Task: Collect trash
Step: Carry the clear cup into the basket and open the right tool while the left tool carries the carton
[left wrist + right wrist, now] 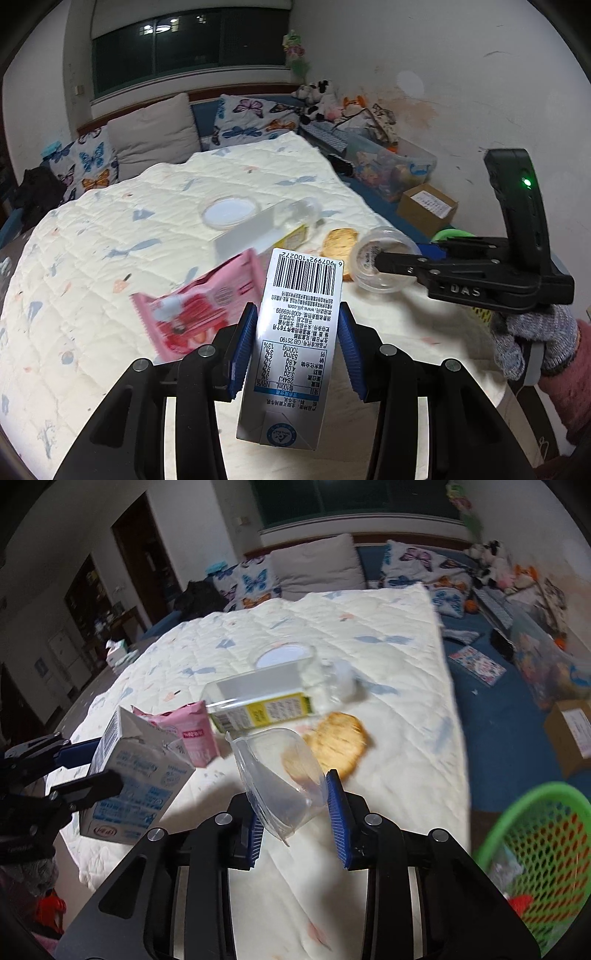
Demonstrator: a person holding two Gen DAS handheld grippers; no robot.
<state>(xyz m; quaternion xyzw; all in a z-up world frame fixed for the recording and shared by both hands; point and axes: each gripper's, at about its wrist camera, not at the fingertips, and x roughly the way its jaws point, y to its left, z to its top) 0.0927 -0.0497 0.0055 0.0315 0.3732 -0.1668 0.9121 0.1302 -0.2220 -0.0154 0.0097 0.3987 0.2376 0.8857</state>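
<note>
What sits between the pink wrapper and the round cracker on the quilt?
In the right wrist view, the clear bottle with a yellow-green label lies on its side between the pink wrapper and the round cracker, above the gap, its base beside the wrapper.

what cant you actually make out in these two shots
- Green basket, right wrist view: cut off by the frame edge; its contents are only glimpsed through the mesh.
- Clear bottle, both views: motion blur makes its label unreadable.
- Pink wrapper, left wrist view: blurred, and partly behind the left hand-held gripper and milk carton.
- Clear cup, right wrist view: residue inside unidentifiable.
</note>
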